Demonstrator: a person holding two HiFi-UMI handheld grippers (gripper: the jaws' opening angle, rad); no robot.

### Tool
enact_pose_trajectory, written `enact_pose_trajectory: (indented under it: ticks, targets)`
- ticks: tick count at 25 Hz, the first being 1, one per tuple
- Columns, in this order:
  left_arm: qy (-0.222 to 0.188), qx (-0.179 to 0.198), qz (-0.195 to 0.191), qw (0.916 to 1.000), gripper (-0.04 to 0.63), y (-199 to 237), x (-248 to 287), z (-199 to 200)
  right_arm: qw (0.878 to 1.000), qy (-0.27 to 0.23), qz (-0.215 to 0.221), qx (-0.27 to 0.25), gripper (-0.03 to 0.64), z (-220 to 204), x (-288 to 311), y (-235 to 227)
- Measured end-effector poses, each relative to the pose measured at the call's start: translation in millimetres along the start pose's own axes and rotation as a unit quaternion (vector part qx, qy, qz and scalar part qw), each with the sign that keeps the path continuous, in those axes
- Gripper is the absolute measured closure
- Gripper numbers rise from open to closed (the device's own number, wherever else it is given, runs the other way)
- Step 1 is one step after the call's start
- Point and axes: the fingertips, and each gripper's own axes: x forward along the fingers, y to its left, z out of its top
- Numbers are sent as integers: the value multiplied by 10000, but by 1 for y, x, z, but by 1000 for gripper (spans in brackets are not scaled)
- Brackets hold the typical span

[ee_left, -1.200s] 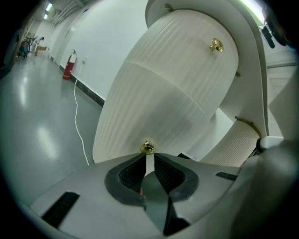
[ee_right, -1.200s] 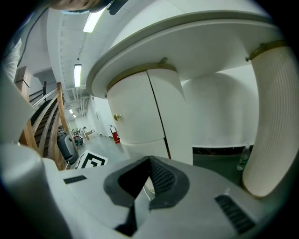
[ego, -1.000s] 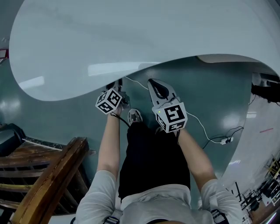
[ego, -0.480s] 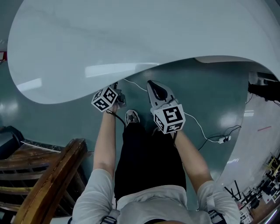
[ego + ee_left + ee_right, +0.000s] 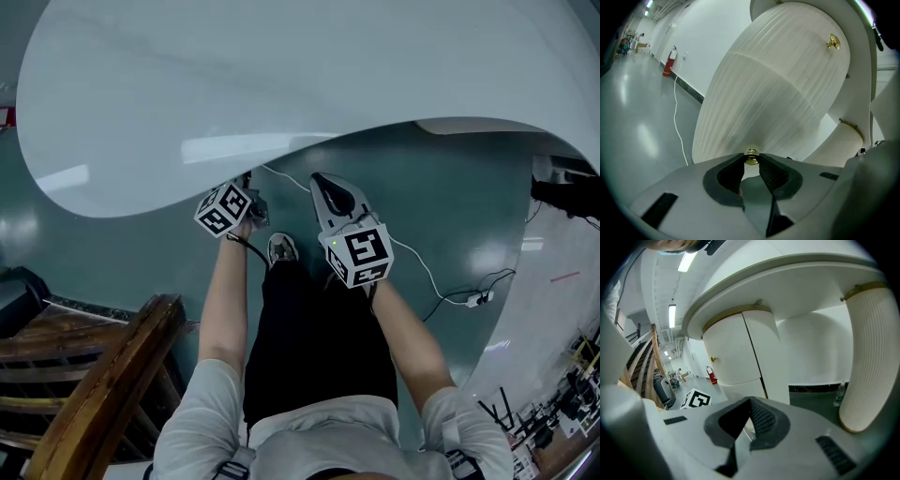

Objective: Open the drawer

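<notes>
The drawer front (image 5: 773, 93) is a white ribbed curved panel filling the left gripper view. A small brass knob (image 5: 751, 157) sits at its lower part, and a second brass knob (image 5: 833, 42) shows higher up. My left gripper (image 5: 751, 160) is shut on the lower knob, its black pads pressing it from both sides. In the head view the left gripper (image 5: 247, 186) reaches under the white tabletop (image 5: 234, 84). The right gripper (image 5: 323, 180) hovers beside it with its jaws together and nothing between them, and in its own view the right gripper (image 5: 750, 401) points at the white furniture.
A wooden stair rail (image 5: 103, 384) stands at the lower left. A white cable (image 5: 441, 281) runs across the green floor. A white cabinet door with a brass knob (image 5: 713, 359), a ribbed column (image 5: 872, 357) and a bottle (image 5: 840, 392) lie ahead. A red extinguisher (image 5: 670, 61) stands by the wall.
The head view has shifted slightly. Both grippers keep their places under the tabletop's edge.
</notes>
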Motion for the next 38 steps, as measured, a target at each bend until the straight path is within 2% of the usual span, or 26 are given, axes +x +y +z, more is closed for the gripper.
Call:
enact_pose_trajectory:
  ticks: [13,38]
  targets:
    - [68,-20,35,10000,494,-2,-10,-12,10000,-1,50,-7,604,3,-7,1]
    - [345,44,169,9993,494,4,-70,-62,9994,167,274,-153,604,-17,-44,47]
